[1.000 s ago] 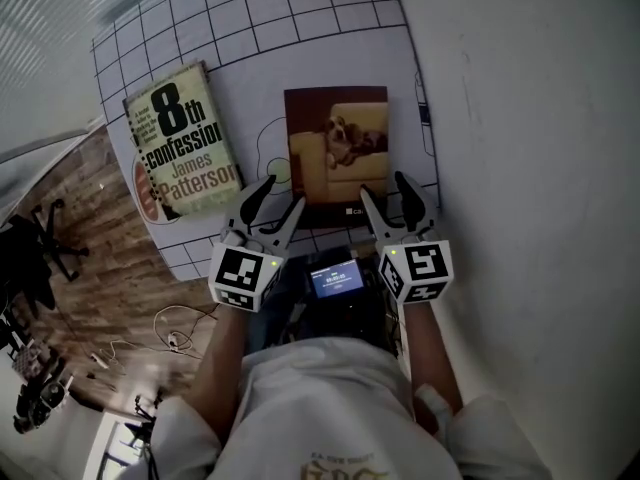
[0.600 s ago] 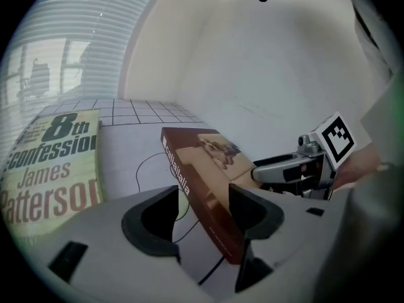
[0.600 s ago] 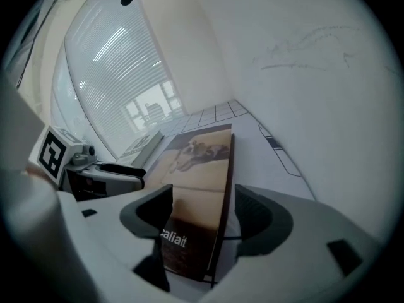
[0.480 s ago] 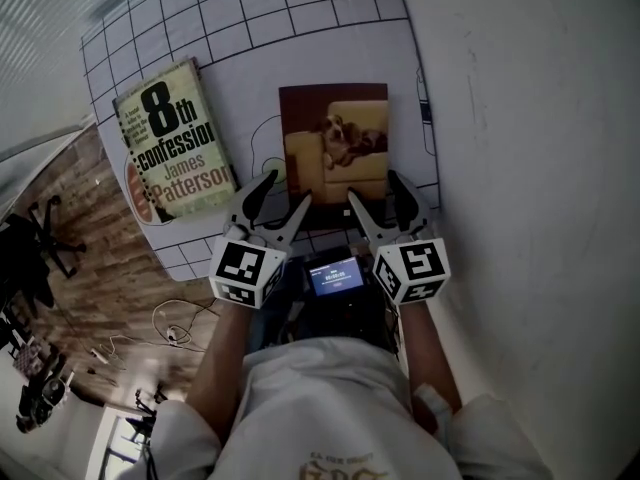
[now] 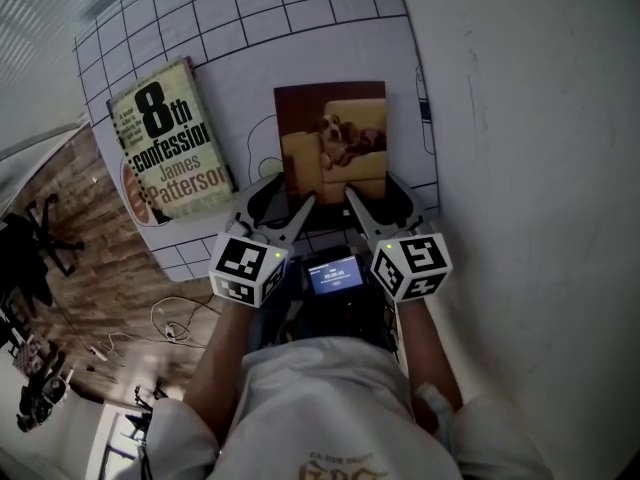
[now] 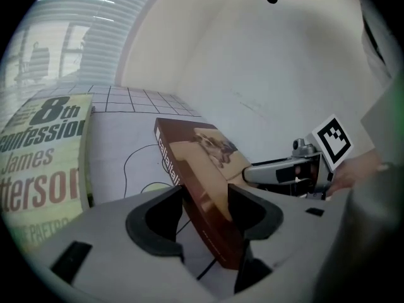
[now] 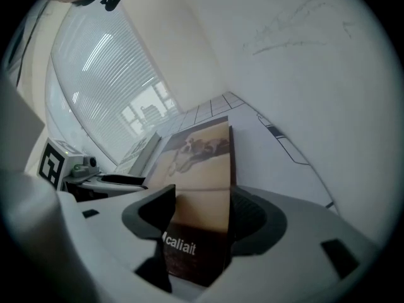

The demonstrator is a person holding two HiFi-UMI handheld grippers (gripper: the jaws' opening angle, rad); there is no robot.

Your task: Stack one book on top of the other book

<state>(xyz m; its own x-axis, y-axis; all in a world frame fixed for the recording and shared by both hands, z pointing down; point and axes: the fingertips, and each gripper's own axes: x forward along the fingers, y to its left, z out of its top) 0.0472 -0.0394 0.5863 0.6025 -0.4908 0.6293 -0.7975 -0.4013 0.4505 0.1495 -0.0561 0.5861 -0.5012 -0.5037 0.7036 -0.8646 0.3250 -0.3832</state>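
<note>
Two pairs of tongs have slid forward to straddle the near corners of the dog-cover book, which lies flat toward the near edge of the worktop. The left tongs and right tongs stand open. Their jaws have just been narrowing from their widest, with the book between them but not visibly clamped, so a lift looks imminent. The 8th Confession paperback, probably the base of the stack, waits apart at the left edge. From the head view the tongs cover the book's near edge, and pad contact is hard to make out.
</note>
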